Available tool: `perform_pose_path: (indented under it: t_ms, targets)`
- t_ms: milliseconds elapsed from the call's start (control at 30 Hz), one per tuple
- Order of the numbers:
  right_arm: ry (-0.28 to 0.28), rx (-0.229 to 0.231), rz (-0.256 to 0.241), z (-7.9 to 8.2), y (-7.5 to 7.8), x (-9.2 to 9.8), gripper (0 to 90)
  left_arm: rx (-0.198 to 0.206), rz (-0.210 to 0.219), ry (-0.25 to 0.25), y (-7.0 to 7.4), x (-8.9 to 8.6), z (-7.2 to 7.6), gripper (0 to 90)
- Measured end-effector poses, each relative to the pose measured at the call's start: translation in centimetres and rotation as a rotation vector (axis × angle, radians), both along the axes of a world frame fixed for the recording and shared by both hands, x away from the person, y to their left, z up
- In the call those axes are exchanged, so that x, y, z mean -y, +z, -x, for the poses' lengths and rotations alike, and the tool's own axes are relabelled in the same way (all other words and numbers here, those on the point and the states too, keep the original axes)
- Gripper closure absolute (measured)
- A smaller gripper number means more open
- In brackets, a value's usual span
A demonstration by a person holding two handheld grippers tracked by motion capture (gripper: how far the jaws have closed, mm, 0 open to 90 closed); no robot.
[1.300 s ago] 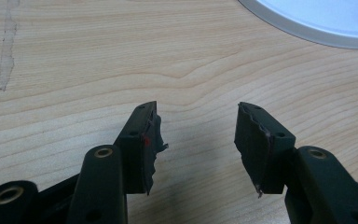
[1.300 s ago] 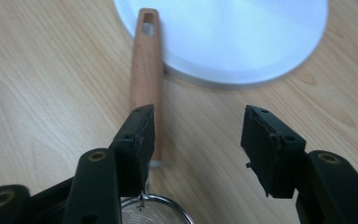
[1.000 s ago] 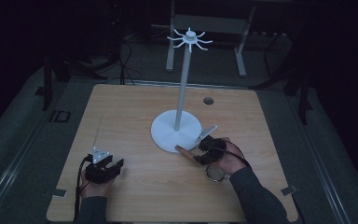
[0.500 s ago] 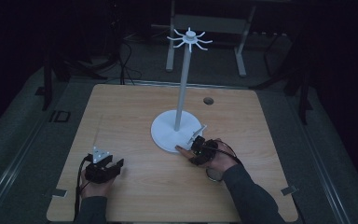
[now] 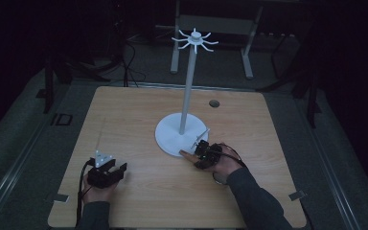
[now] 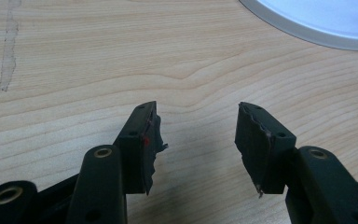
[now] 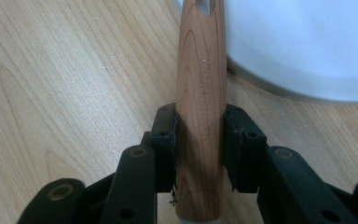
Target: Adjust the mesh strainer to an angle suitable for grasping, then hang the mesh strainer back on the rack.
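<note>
A wooden utensil handle (image 7: 201, 93), with a slot near its far end, is clamped between my right gripper's (image 7: 200, 126) jaws. In the high view the handle's tip (image 5: 186, 154) points left, right at the rim of the white stand's round base (image 5: 170, 136). My right gripper (image 5: 202, 154) is shut on it, low over the table. The stand's thin pole (image 5: 188, 86) rises to a crown of hooks (image 5: 195, 40). At the table's front left my left gripper (image 5: 115, 171) rests low and open, with bare wood between its jaws (image 6: 198, 135).
The wooden table (image 5: 139, 115) has a small dark hole (image 5: 214, 103) at the back right. The stand's base edge (image 6: 307, 28) lies ahead and to the right of my left gripper. Metal frame legs (image 5: 175, 43) stand on the dark floor behind the table.
My right gripper has shifted a little left with the wooden handle, bringing its tip to the edge of the stand's base. The left gripper has stayed put.
</note>
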State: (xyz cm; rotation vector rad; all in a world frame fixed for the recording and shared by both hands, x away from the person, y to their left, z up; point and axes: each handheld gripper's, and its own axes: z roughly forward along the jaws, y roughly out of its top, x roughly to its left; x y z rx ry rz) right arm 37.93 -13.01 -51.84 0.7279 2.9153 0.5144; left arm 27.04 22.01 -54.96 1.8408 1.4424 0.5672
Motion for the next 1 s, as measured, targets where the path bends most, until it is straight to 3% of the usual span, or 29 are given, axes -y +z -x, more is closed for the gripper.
perform_pose_path:
  t_ms: [1000]
  targets:
    - [-0.030, 0.159, -0.157, 0.9, 3.1, 1.4, 67.7, 0.005, -0.003, 0.004, 0.0, 0.0, 0.0, 49.2]
